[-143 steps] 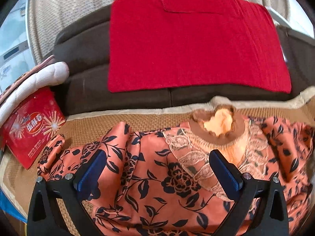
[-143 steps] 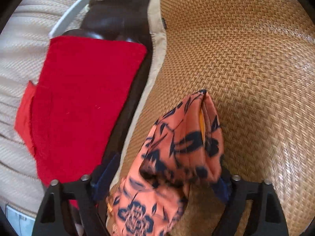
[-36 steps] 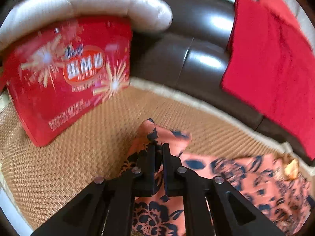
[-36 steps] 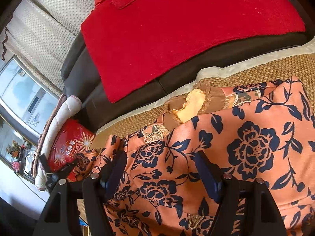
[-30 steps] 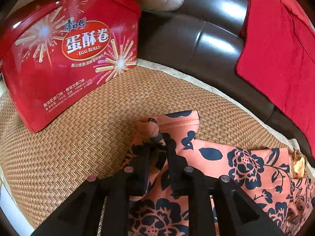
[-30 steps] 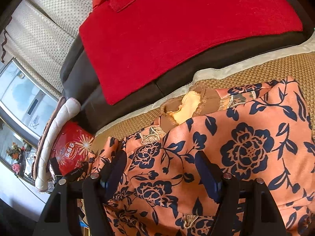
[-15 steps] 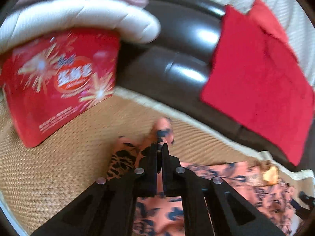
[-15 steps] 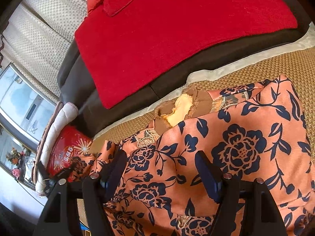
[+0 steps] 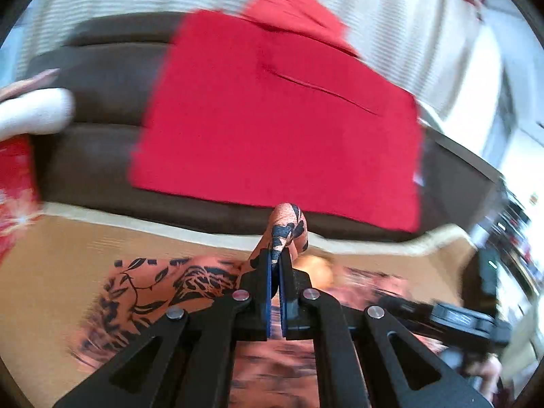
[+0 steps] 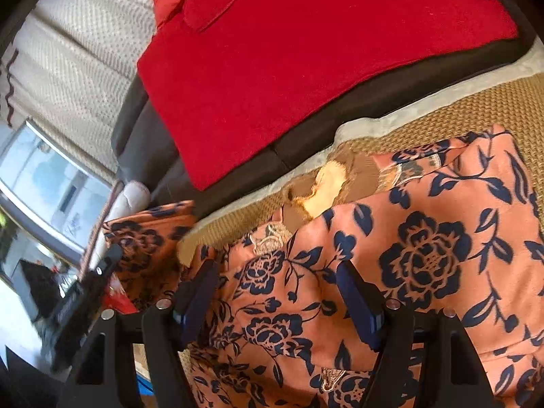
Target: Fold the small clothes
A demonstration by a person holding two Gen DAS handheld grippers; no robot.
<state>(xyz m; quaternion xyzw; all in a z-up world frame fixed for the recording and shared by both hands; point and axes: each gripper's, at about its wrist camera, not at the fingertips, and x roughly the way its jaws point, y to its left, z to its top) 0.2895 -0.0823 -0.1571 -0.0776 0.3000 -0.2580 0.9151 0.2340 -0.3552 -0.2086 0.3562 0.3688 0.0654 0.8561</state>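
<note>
On one woven mat (image 10: 493, 102), left gripper (image 9: 276, 258) pinches one floral garment (image 10: 425, 255), seemingly its sleeve; right gripper (image 10: 277, 292) gapes.

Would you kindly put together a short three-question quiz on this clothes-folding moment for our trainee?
1. True or false: the left tool is shut on a sleeve of the floral garment.
2. The right tool is: A) clamped on the red cloth; B) open above the floral garment; C) out of sight.
3. Fill in: the garment lies on a woven ____.

Key: 1 true; 2 B; 3 mat.
</note>
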